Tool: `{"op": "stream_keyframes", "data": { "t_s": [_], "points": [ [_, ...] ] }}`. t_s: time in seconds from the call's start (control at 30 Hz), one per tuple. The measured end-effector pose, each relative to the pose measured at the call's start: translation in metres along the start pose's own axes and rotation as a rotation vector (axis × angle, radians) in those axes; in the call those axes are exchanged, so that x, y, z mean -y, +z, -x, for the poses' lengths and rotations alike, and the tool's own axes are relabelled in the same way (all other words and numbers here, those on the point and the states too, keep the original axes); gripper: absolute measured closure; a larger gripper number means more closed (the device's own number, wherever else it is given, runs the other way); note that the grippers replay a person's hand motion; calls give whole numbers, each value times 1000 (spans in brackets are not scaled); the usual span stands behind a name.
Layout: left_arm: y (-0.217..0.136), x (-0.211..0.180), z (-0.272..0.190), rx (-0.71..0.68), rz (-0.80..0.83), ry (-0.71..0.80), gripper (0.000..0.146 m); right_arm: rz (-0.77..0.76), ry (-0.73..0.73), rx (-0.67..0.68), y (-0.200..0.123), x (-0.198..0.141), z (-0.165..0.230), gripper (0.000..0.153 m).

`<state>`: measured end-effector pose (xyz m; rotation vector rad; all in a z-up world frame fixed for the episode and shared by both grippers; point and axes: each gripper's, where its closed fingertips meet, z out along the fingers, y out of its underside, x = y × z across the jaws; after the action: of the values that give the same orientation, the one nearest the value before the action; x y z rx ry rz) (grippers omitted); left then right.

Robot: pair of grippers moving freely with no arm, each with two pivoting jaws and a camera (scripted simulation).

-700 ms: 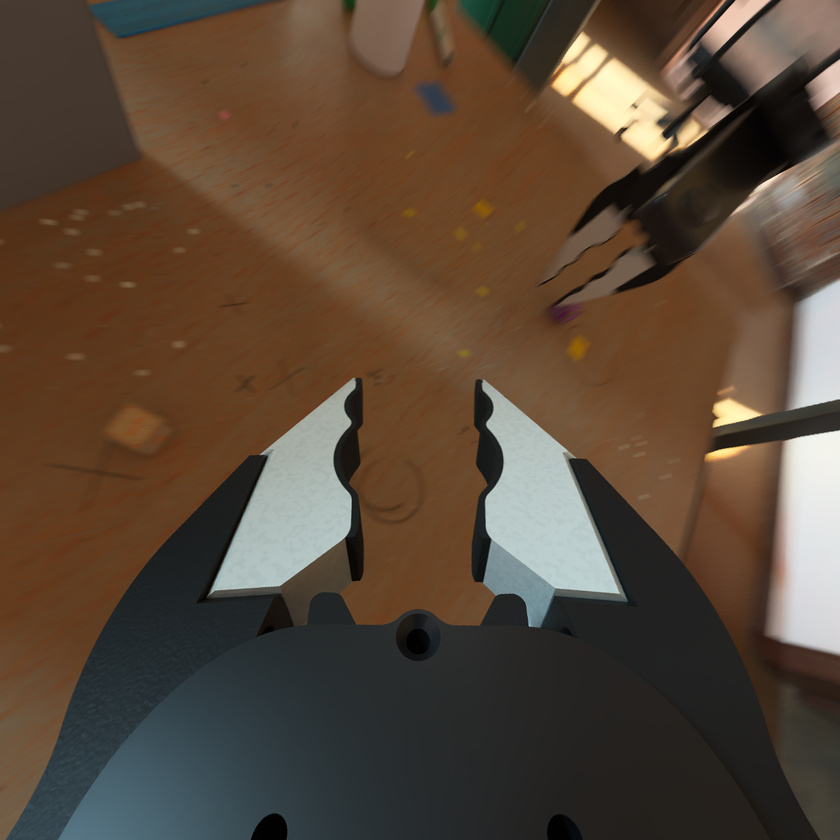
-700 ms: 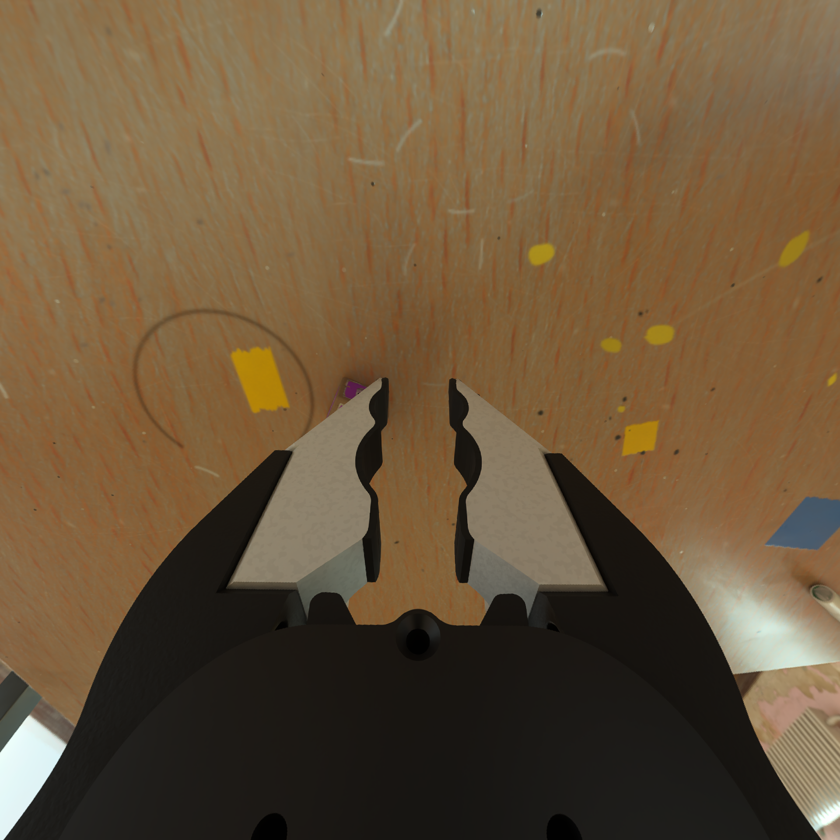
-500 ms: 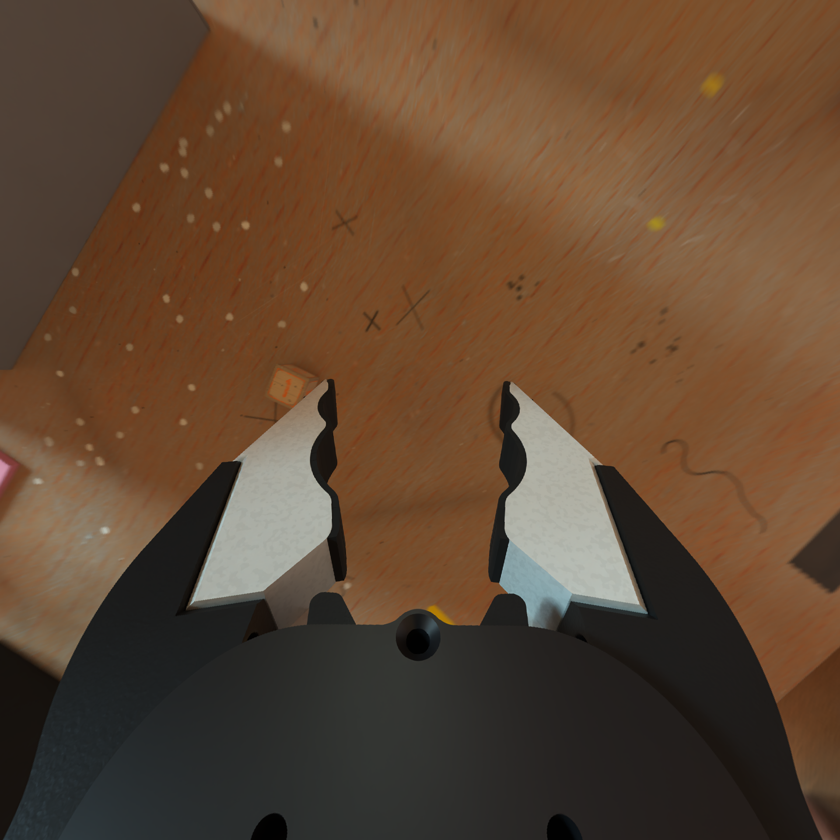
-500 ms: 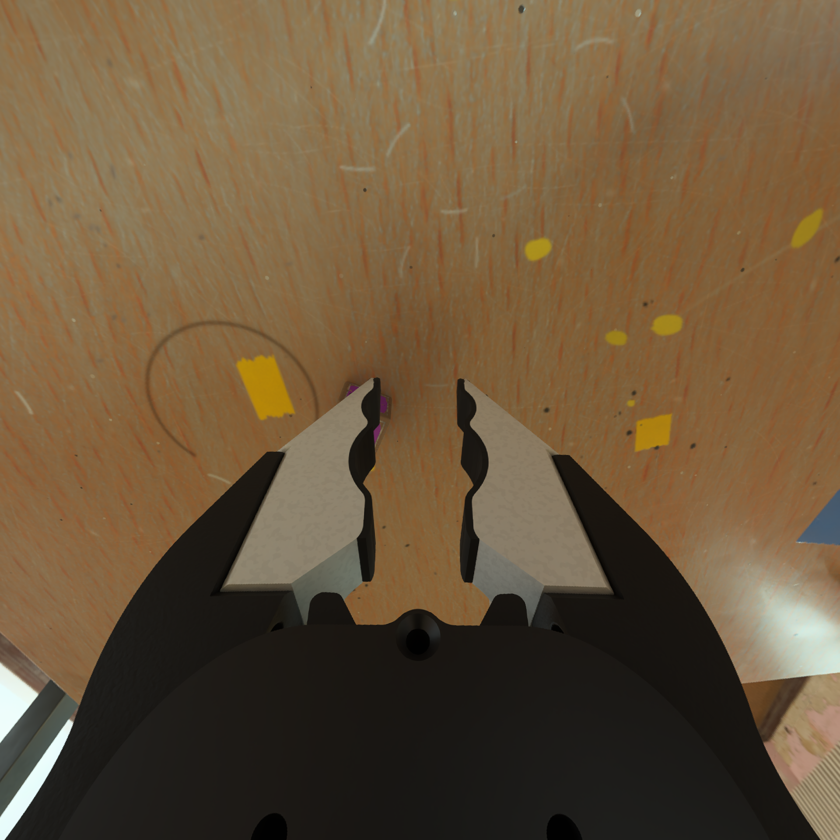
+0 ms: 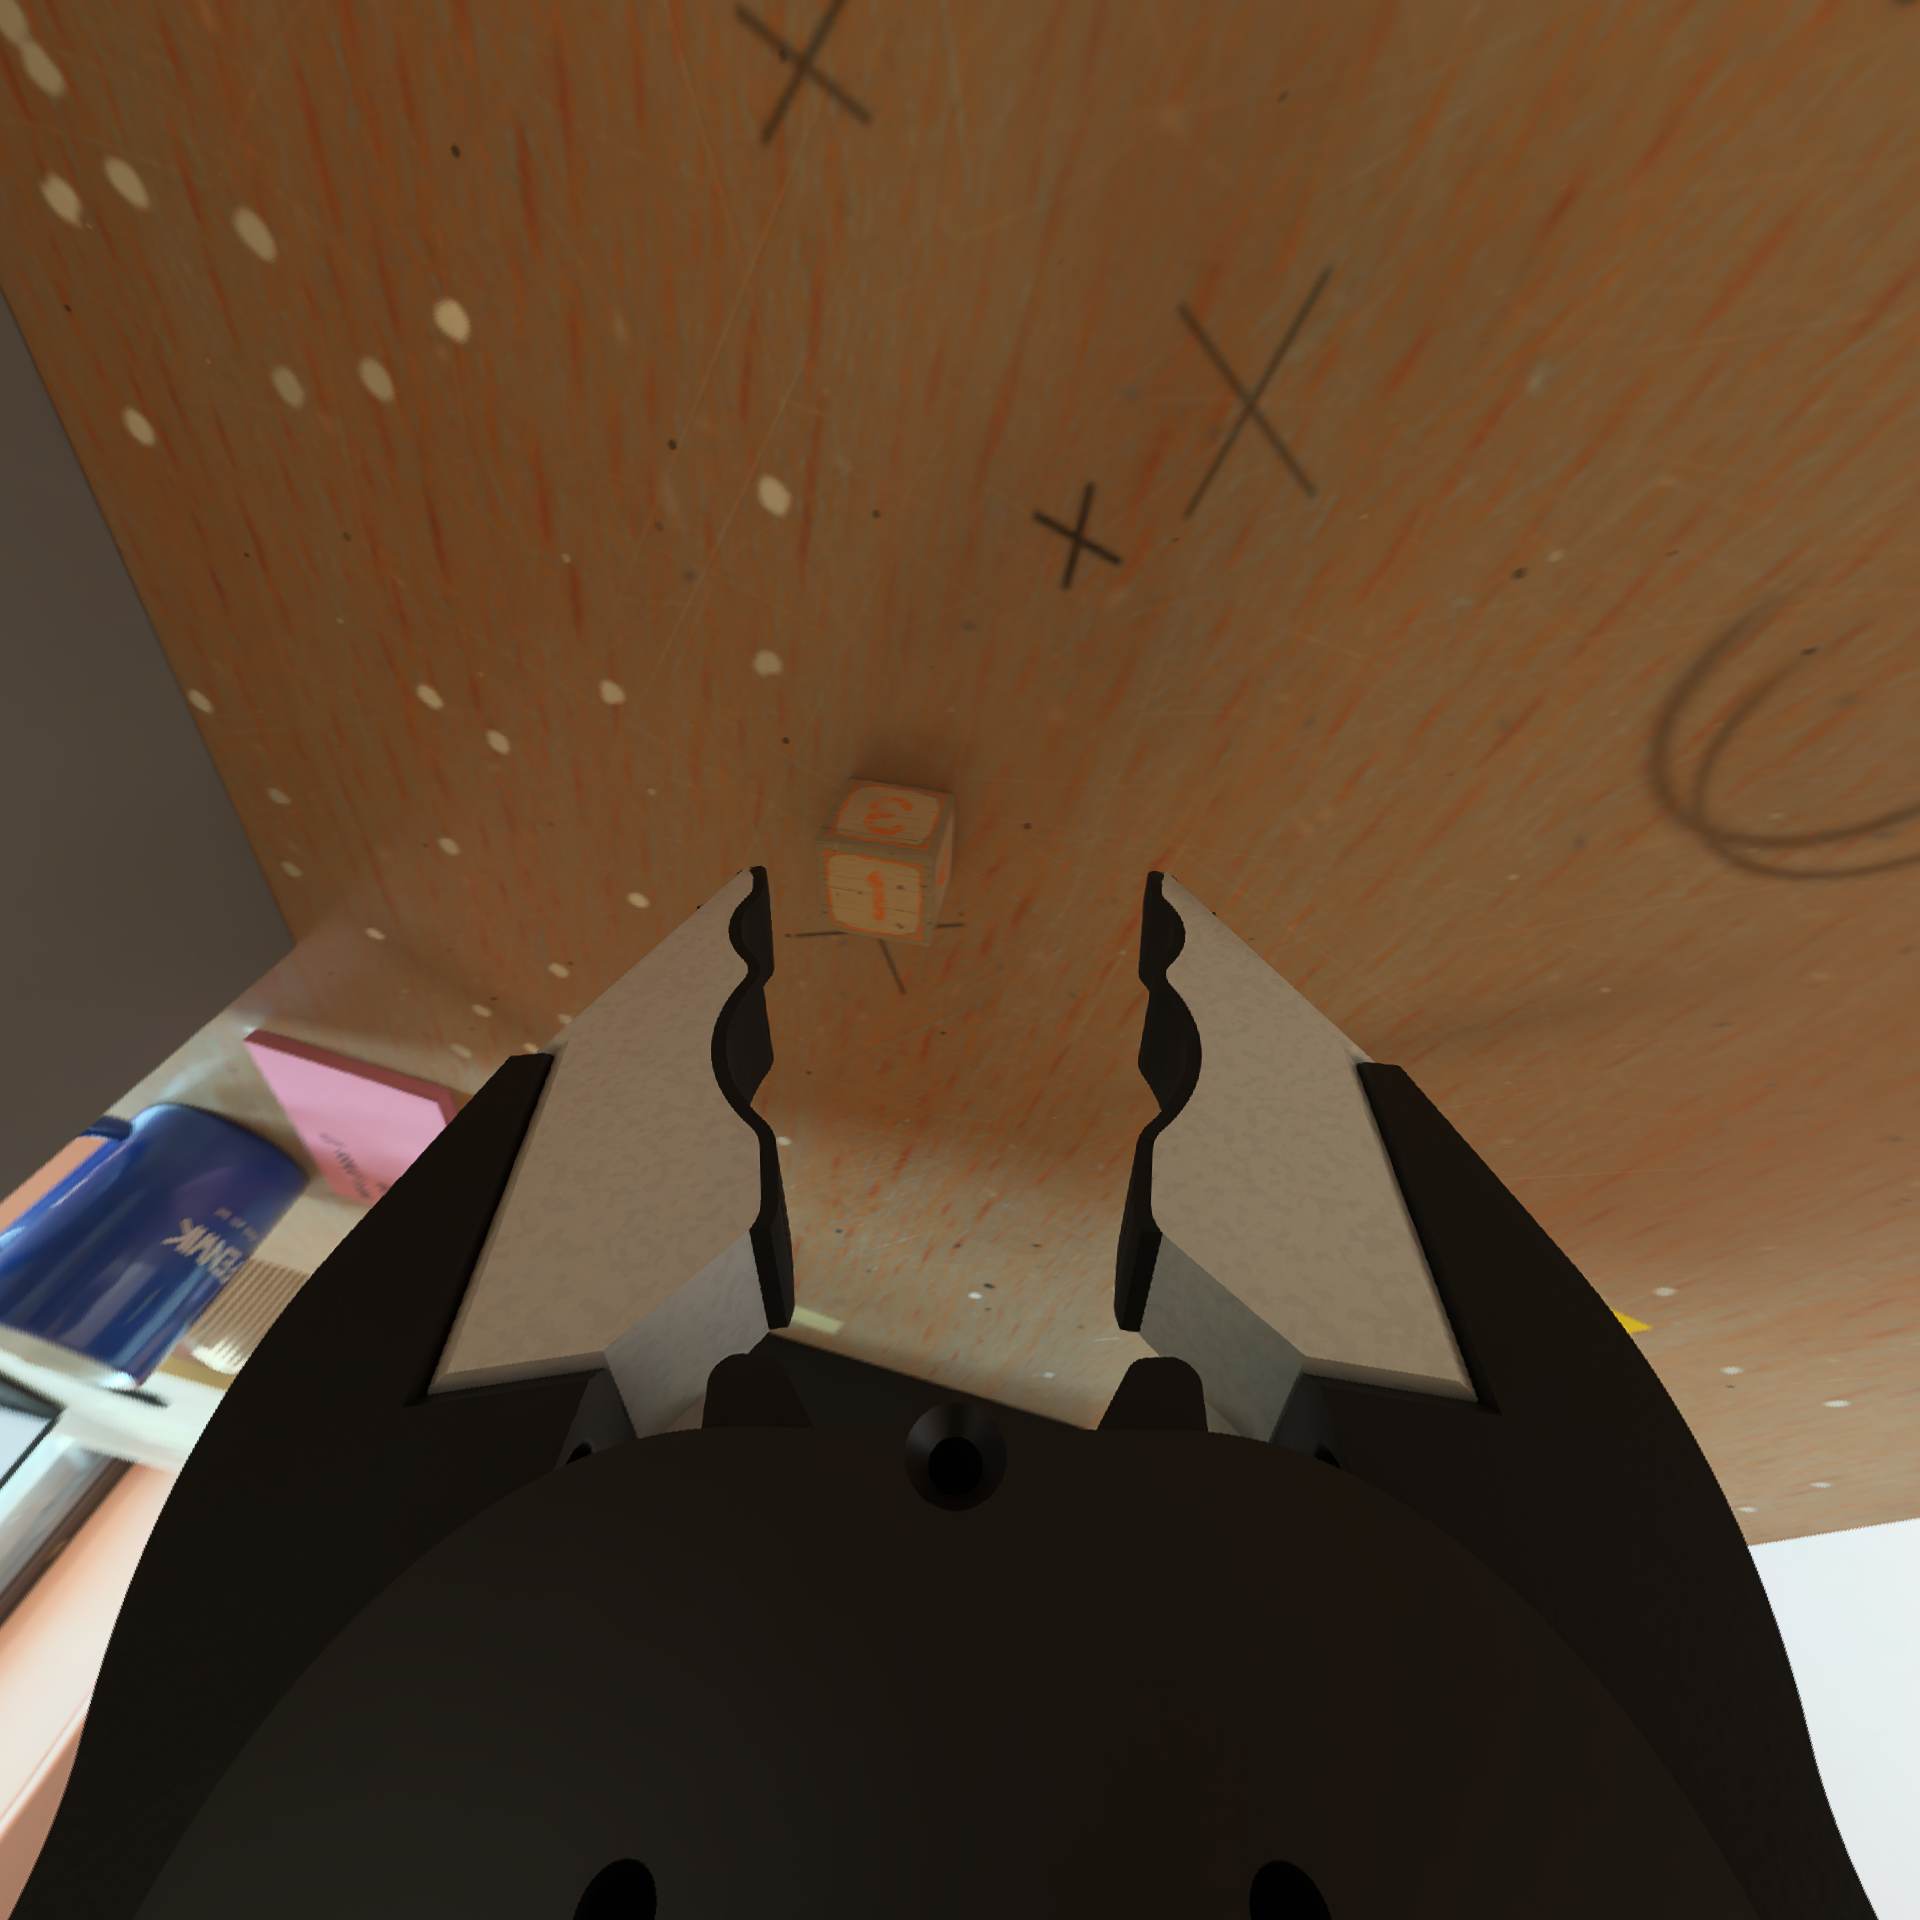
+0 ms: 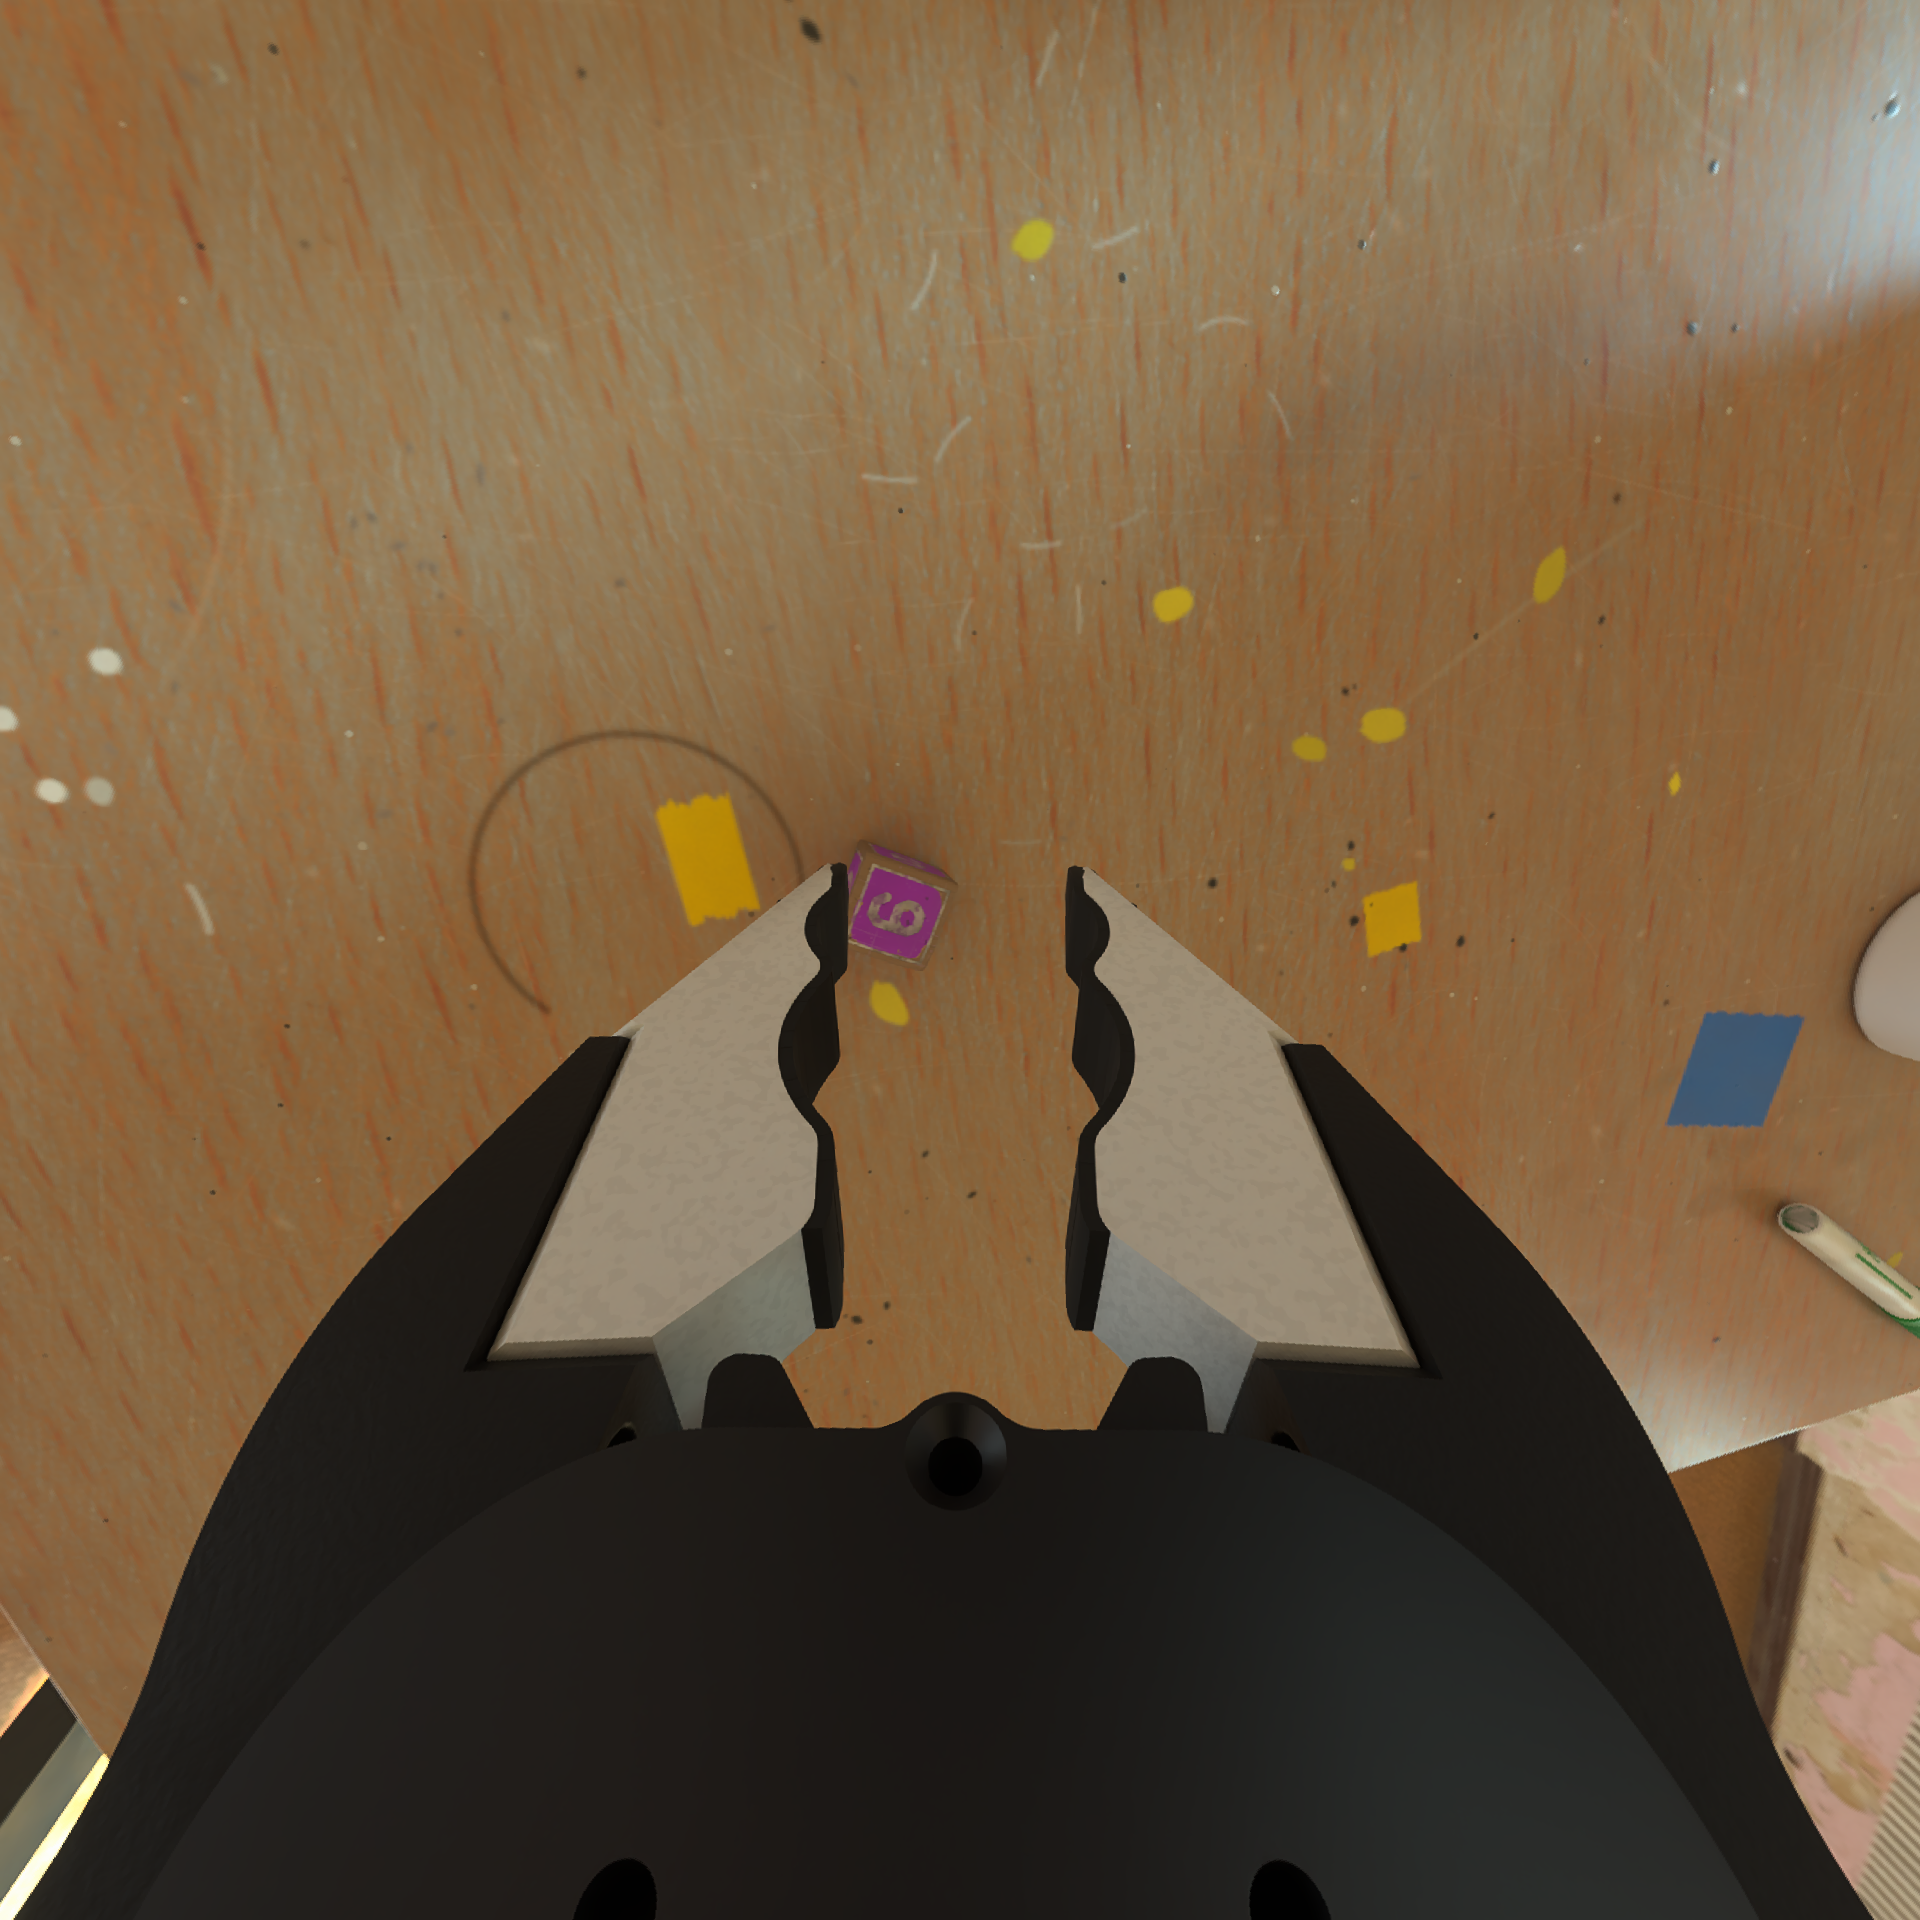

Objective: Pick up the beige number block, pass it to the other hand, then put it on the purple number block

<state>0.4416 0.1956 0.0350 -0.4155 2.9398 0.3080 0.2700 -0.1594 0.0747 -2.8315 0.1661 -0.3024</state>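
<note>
The beige number block (image 5: 886, 860) with orange markings rests on the wooden table, just beyond my left gripper's tips and a little left of their midline. My left gripper (image 5: 950, 885) is open and empty above the table. The purple number block (image 6: 897, 911) sits on the table in the right wrist view, close by the left fingertip, partly hidden behind it. My right gripper (image 6: 954, 881) is open and empty, hovering over the table. Neither gripper shows in the other's view.
A pink pad (image 5: 348, 1117) and a dark blue can (image 5: 130, 1231) lie at the left near the table edge. A blue patch (image 6: 1733, 1068), a white rounded object (image 6: 1891, 987) and a white-green pen (image 6: 1849, 1262) lie at the right. Yellow tape (image 6: 707, 857) sits beside the purple block.
My left gripper swung left and down toward the beige block, which now sits near its tips, and opened wider. My right gripper opened a little and shifted, so more of the purple block shows.
</note>
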Motion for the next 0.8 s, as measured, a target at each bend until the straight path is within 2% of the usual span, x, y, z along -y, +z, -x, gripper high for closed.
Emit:
{"op": "stream_keyframes", "data": {
  "t_s": [0.07, 0.2, 0.27, 0.37, 0.43, 0.6, 0.7, 0.8],
  "points": [
    [3, -1, 5, 20, 31, 12, 74, -5, -8, -1, -2, 0, 4, 111],
    [9, -6, 10, 4, 100, 30, 76, 9, -16, 3, 0, -1, 9, 99],
    [14, -10, 11, -17, 144, 32, 86, 5, -16, -1, 0, -1, 10, 94],
    [19, -15, 15, -22, 174, 49, 110, -13, -15, -11, -3, 2, 11, 95],
    [19, -15, 14, -52, 156, 46, 120, -32, -16, -23, -6, 4, 12, 96],
    [0, -7, -2, -150, 12, -39, 120, -126, -21, -91, -20, 22, 8, 97],
    [-38, 10, -31, -337, -226, -126, 120, -318, -33, -163, -37, 55, 2, 97],
    [-109, 32, -81, -791, -583, -172, 120, -552, -96, -289, -59, 100, 0, 94]
  ]
}}
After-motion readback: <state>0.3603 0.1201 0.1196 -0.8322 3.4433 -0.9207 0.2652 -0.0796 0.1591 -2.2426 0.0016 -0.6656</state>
